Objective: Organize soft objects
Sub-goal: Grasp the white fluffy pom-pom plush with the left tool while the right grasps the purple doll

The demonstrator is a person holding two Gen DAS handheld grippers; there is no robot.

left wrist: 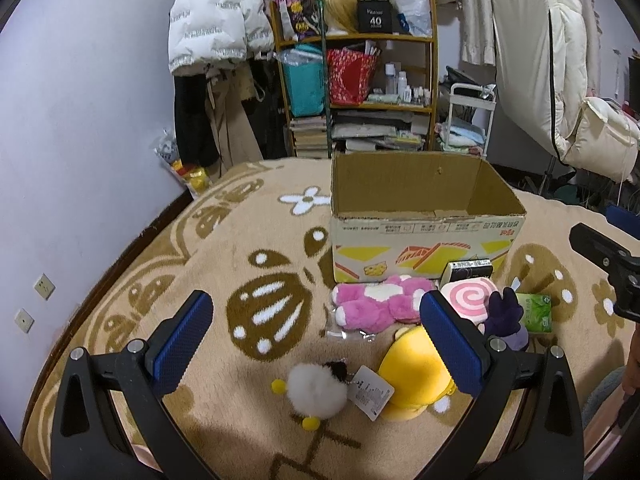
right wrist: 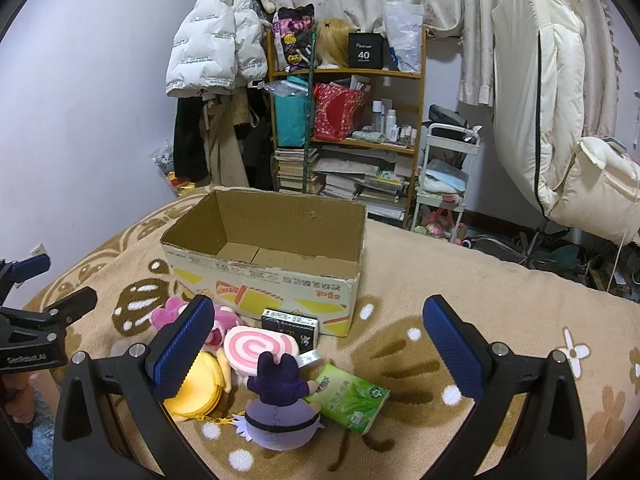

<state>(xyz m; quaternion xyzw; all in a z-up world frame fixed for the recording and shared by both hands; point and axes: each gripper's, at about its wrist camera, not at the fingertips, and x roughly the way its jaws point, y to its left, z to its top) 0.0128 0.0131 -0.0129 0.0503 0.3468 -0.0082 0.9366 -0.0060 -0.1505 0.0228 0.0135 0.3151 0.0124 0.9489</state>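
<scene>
Left gripper (left wrist: 316, 332) hovered above the beige patterned blanket (left wrist: 240, 248) with its blue-padded fingers spread wide and nothing between them; right gripper (right wrist: 316, 336) likewise spread and empty, held over the same cluster of toys.

Soft objects lay grouped on the blanket just in front of the cardboard box (right wrist: 280, 240); box open at the top, nothing visible inside, printed red and yellow graphics on its side, the lettering upside down and not legible.

Pink plush (left wrist: 376, 300) lay nearest the box front, partly on a clear plastic wrapper (left wrist: 344, 330); pink-and-white swirl cushion (right wrist: 256, 348) just beside it; yellow plush (left wrist: 416, 376) in front of the pink one, partly hidden behind the left gripper's right finger; white pompom toy (left wrist: 316, 392) with yellow feet just beside the yellow plush, a white paper tag (left wrist: 370, 394) attached, print too small to read.

Purple plush (right wrist: 280, 400) sat upright, touching a green tissue pack (right wrist: 352, 396) with leaf artwork; writing on it unreadable.

Small black box (right wrist: 290, 326) stood against the cardboard box front; label not legible.

Wooden shelf (right wrist: 416, 120) behind the bed carried a black bag (right wrist: 365, 51) marked "40"; white puffer jacket (right wrist: 216, 40) hung to its left with repeated small lettering, unreadable.
</scene>
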